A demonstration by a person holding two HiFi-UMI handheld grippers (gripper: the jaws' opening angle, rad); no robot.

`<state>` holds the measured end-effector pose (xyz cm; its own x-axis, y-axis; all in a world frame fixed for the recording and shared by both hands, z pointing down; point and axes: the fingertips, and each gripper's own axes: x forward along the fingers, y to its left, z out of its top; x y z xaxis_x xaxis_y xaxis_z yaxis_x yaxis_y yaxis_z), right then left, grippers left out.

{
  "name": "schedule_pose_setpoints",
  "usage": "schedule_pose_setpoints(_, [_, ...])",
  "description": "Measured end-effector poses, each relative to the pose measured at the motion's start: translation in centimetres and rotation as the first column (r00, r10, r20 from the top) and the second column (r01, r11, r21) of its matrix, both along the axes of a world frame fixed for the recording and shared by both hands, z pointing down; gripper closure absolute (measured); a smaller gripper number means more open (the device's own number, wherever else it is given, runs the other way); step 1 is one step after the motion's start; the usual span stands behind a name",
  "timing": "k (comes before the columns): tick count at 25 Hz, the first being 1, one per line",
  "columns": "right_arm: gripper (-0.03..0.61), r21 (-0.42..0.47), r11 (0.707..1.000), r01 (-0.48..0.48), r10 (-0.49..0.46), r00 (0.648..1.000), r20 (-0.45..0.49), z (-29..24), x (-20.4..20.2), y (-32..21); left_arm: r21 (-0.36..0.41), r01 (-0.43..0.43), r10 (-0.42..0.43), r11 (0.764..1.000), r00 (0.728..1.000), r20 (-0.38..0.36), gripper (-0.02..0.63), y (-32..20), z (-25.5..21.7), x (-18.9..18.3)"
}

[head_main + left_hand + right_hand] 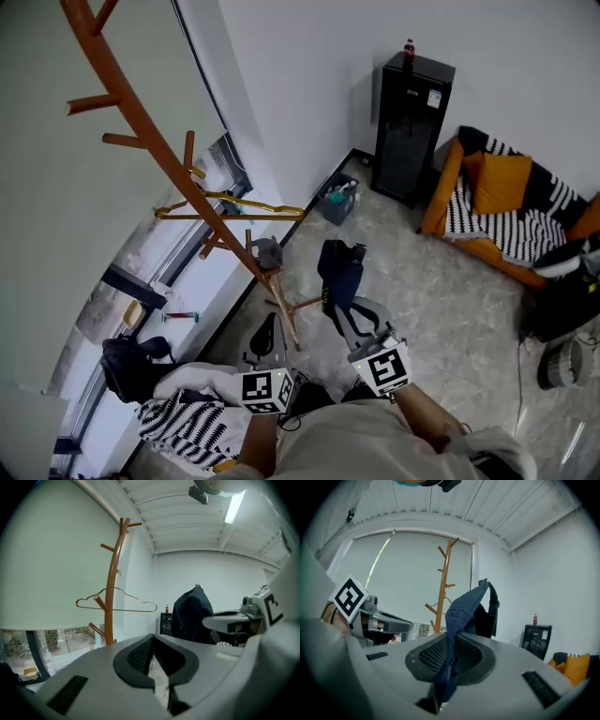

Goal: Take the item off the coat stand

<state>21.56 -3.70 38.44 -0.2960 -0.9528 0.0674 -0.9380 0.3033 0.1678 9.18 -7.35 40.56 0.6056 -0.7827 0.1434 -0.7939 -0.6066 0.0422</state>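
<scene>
The denim garment hangs free of the coat stand, low in the centre of the head view and just right of the stand's foot. The right hand-held gripper has its jaws closed on one narrow fold of it.

That thin bite is the main risk. Most of the cloth bulges out beyond the jaws, so its weight pulls on a single strip. A quick swing or tilt could let the fold slide out and drop the garment to the floor. The garment is also near the stand's lower pegs, so a sideways move towards the left of the frame could snag a loose end on a peg or on the wire hanger. The left hand-held gripper has its jaw tips together and grips nothing I can make out, so it gives no support.

The garment is dark blue, thick and matte, and it folds into a stiff band where it is pinched. The jaw pads are black with a fine ribbed texture, set in smooth grey plastic. The stand is a slim orange-brown wooden pole with short angled pegs. The hanger is thin, gold-coloured wire. The floor is pale, glossy and stone-patterned.
</scene>
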Motion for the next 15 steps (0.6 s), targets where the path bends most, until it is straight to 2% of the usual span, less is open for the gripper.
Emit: schedule_pose_setpoints(15, [0.546,-0.037,0.999,-0.04,0.039,0.998,-0.046,0.2,1.2,-1.1,-0.007,-0.052,0.052,0.999,0.998,-0.019,0.603,-2.0,0.4,2.1])
